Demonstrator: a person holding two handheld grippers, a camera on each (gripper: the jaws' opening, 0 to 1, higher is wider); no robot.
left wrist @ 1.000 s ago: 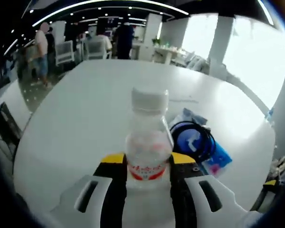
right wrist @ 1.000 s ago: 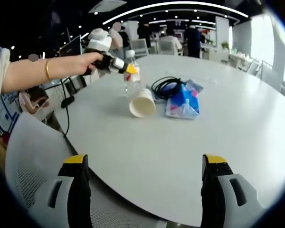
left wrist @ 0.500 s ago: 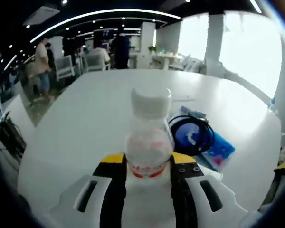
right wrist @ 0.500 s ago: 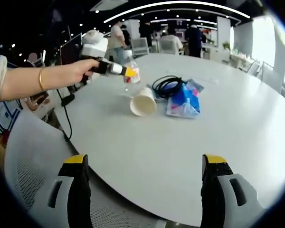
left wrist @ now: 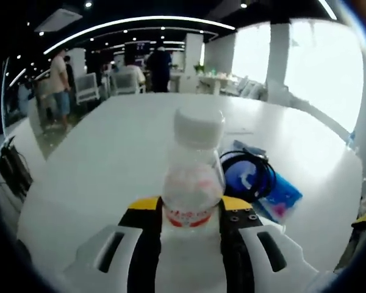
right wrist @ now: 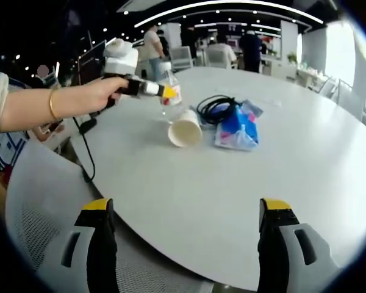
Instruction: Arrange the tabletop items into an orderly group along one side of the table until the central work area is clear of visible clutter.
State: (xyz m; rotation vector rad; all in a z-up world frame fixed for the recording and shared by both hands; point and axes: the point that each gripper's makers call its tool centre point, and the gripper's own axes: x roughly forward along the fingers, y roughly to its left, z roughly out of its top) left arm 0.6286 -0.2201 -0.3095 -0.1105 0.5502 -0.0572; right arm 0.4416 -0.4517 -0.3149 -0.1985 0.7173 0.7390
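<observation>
A clear water bottle (left wrist: 194, 177) with a white cap and red label stands upright between the jaws of my left gripper (left wrist: 191, 210), which is shut on it. In the right gripper view the same bottle (right wrist: 171, 93) is held a little above the table at the far left by that gripper (right wrist: 165, 92), in a person's hand. A white paper cup (right wrist: 183, 129) lies on its side beside it. A coiled black cable (right wrist: 216, 108) rests on a blue packet (right wrist: 236, 130); cable (left wrist: 249, 174) and packet (left wrist: 279, 198) lie right of the bottle. My right gripper (right wrist: 187, 244) is open, low over the near table edge.
The round white table (right wrist: 280, 183) has much bare surface on the near and right sides. A grey mesh chair back (right wrist: 43, 220) sits below its near edge. People stand among tables and chairs in the background (left wrist: 61, 76).
The left gripper with the bottle has lifted slightly and tipped, so the bottle sits a bit farther from the cup. The right gripper has stayed put.
</observation>
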